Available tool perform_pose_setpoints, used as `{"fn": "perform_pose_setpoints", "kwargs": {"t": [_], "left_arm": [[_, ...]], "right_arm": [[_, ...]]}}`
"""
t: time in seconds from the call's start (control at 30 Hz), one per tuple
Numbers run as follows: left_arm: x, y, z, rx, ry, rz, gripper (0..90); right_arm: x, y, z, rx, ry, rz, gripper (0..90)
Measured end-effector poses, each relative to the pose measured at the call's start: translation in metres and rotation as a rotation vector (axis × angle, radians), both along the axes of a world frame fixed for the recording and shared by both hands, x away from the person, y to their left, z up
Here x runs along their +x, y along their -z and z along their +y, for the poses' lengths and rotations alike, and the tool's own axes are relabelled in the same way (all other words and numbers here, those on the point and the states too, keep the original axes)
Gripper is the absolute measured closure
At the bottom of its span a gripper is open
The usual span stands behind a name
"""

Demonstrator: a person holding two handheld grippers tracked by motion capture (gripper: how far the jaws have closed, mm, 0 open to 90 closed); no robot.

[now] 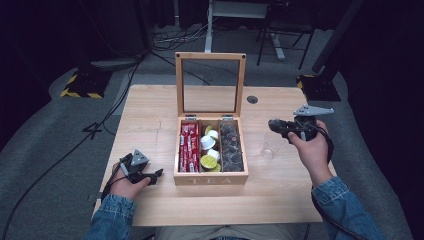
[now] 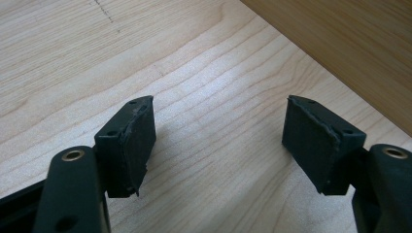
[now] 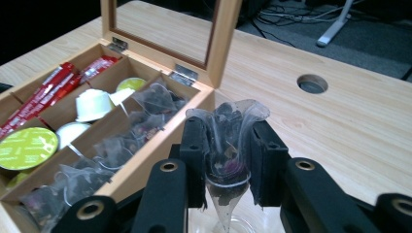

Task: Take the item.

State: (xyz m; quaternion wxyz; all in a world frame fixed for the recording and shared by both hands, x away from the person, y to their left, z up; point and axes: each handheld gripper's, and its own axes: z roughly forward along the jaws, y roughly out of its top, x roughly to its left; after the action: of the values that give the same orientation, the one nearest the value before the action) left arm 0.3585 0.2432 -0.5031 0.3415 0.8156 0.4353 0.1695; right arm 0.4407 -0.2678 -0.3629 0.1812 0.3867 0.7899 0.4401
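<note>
An open wooden tea box stands mid-table with its glass lid upright. It holds red sachets, capsules and several clear tea bags. My right gripper hovers to the right of the box, over a clear glass. In the right gripper view it is shut on a clear pyramid tea bag with dark leaves inside. My left gripper rests low at the box's front left corner. Its jaws stand open over bare wood with nothing between them.
The wooden table has a round cable hole behind the box on the right. Beyond the far edge are grey carpet, cables and dark stands. The box's side wall runs close past the left gripper.
</note>
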Motion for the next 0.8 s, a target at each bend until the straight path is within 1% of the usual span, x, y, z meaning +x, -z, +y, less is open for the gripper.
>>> {"fn": "perform_pose_setpoints", "kwargs": {"t": [0.17, 0.3, 0.33, 0.37, 0.53, 0.6, 0.63, 0.7, 0.8], "left_arm": [[0.0, 0.0, 0.0, 0.001, 0.0, 0.0, 28.3], [0.0, 0.0, 0.0, 0.0, 0.001, -0.002, 28.3], [0.0, 0.0, 0.0, 0.0, 0.001, -0.002, 28.3], [0.0, 0.0, 0.0, 0.001, 0.0, -0.001, 28.3], [0.0, 0.0, 0.0, 0.0, 0.001, -0.002, 28.3], [0.0, 0.0, 0.0, 0.001, 0.001, -0.002, 28.4], [0.0, 0.0, 0.0, 0.001, 0.001, -0.002, 28.3], [0.0, 0.0, 0.0, 0.0, 0.0, -0.001, 28.3], [0.0, 0.0, 0.0, 0.0, 0.0, -0.002, 28.3]], "right_arm": [[0.001, 0.004, -0.004, -0.007, 0.008, 0.018, 71.9], [0.002, 0.009, -0.004, -0.026, 0.003, 0.043, 71.9], [0.002, 0.009, -0.004, -0.026, 0.003, 0.043, 71.9], [0.003, 0.012, -0.005, -0.037, 0.001, 0.053, 71.8], [0.003, 0.019, -0.006, -0.054, 0.009, 0.084, 71.9], [0.003, 0.023, -0.006, -0.067, 0.013, 0.104, 71.9], [0.003, 0.023, -0.006, -0.067, 0.013, 0.104, 71.9], [0.003, 0.027, -0.007, -0.084, 0.013, 0.118, 71.9], [0.004, 0.031, -0.007, -0.092, 0.011, 0.132, 71.9]]}}
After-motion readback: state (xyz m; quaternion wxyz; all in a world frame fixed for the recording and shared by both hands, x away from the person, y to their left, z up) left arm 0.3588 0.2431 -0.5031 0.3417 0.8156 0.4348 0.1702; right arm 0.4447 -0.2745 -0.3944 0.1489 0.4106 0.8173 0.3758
